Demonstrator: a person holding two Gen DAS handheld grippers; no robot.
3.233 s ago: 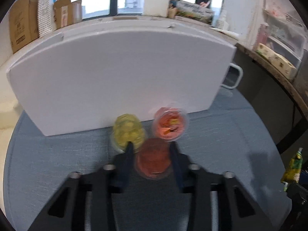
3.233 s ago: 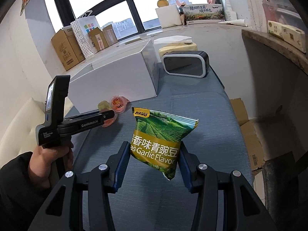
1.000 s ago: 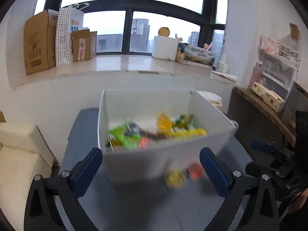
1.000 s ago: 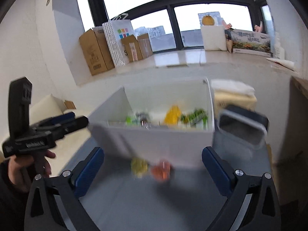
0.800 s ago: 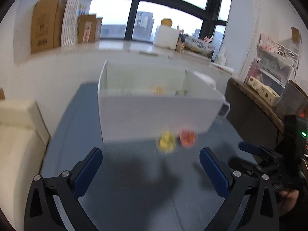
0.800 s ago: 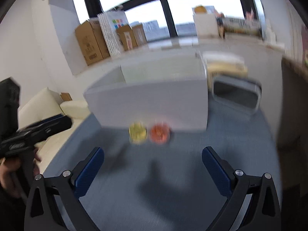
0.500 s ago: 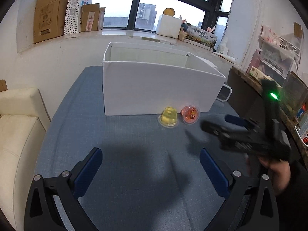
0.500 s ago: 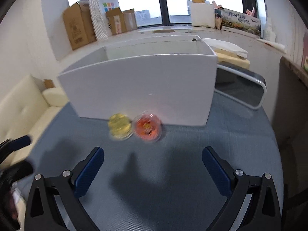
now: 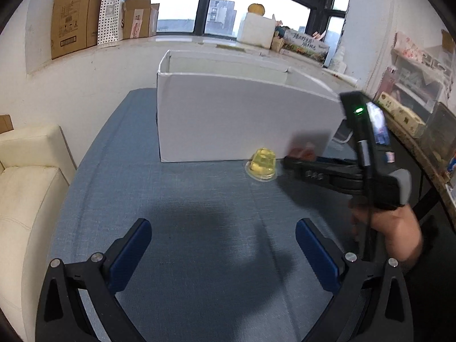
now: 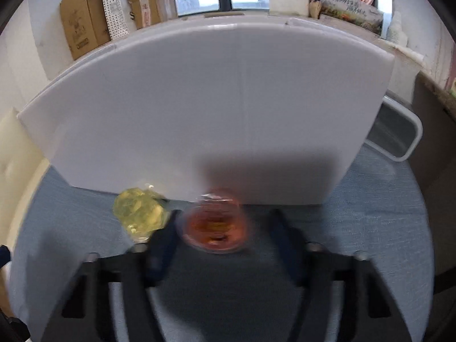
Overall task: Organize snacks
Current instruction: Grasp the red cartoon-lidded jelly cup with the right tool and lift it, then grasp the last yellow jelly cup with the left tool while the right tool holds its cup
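A red jelly cup (image 10: pixel 215 223) sits on the blue table in front of the white box (image 10: pixel 216 108). A yellow jelly cup (image 10: pixel 138 213) stands just left of it. My right gripper (image 10: pixel 222 230) is open with its blurred fingers on either side of the red cup, not closed on it. In the left wrist view the yellow cup (image 9: pixel 262 164) and the red cup (image 9: pixel 302 151) sit by the box (image 9: pixel 236 122); the red one is partly hidden behind the right gripper (image 9: pixel 287 164). My left gripper (image 9: pixel 221 245) is wide open and empty, held back above the table.
A grey bin with a white rim (image 10: pixel 396 131) stands right of the box. A cream sofa (image 9: pixel 25 179) is at the table's left. Cardboard boxes (image 9: pixel 77 14) line the windowsill. A cluttered shelf (image 9: pixel 413 114) runs along the right.
My right gripper has moved forward and down and its fingers have narrowed around the red cup. The left gripper stays back and open.
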